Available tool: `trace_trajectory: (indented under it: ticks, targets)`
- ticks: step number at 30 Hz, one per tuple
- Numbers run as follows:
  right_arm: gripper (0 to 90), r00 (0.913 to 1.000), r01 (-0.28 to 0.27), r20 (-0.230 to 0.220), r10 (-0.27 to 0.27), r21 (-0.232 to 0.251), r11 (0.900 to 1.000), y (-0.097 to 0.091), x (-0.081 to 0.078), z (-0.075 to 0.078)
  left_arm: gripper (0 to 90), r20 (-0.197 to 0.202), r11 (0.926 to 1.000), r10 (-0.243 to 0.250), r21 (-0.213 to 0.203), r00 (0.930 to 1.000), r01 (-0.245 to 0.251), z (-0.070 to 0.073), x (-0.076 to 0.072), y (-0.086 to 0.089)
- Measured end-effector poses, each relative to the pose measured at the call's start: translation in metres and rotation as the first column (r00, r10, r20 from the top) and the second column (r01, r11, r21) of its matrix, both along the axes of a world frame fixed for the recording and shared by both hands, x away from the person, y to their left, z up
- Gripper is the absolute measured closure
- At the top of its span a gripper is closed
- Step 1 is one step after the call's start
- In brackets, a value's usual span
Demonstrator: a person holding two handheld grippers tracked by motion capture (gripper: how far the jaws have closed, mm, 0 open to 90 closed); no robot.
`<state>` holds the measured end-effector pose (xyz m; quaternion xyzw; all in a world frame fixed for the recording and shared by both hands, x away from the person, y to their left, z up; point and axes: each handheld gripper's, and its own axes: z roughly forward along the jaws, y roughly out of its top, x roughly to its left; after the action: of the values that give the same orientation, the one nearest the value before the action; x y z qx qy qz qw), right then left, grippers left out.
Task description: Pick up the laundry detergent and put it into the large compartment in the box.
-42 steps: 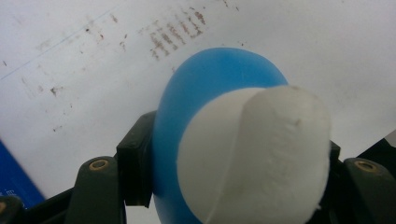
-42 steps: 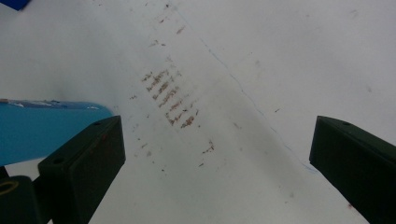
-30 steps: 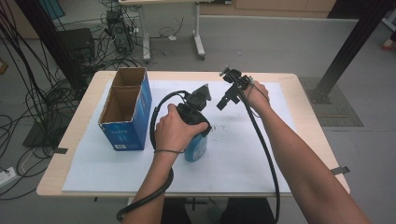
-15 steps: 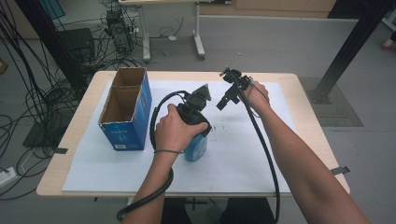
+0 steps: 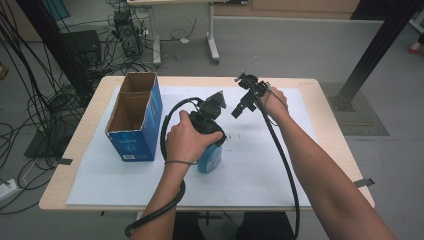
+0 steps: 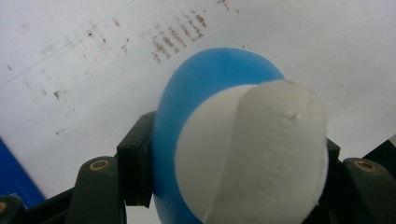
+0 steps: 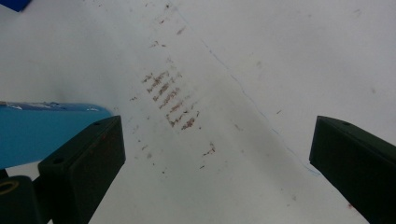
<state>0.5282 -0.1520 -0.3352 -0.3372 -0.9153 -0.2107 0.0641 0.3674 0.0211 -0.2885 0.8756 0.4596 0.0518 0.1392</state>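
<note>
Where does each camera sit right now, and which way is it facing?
High view: above the person's side, facing forward and down on the table; both forearms, left gripper, right gripper.
Left gripper view: looks down its jaws, clamped on the blue bottle.
Right gripper view: looks down between open jaws at the stained white sheet.
Shared: bottle and sheet.

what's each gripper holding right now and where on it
The left gripper is clamped on the blue bottle just below its white cap. The right gripper is open and holds nothing.
</note>
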Motion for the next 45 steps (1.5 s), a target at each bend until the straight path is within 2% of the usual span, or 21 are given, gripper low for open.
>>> trace_trajectory:
  ticks: [21,26,33,45]
  targets:
    - [3.3,1.0000,0.002,0.001,-0.002,-0.002,1.0000,-0.004,0.002,-0.001,37.3,0.001,0.9999,-0.006,0.015,1.0000,0.006,0.001,0.000,-0.002]
    - [3.2,1.0000,0.005,0.000,-0.005,-0.004,1.0000,-0.005,0.002,0.000,37.3,0.022,0.9997,-0.007,0.023,0.9997,0.007,0.008,-0.001,-0.004]
    - [3.2,1.0000,0.007,0.003,-0.007,-0.002,1.0000,-0.006,0.001,0.001,37.3,0.040,0.9999,-0.015,0.007,0.9991,0.015,0.030,-0.002,-0.002]
    - [3.3,0.9998,0.012,0.013,-0.012,-0.004,0.9999,-0.006,0.000,0.004,37.3,0.078,0.9990,-0.041,-0.014,0.9961,0.042,0.079,-0.008,-0.002]
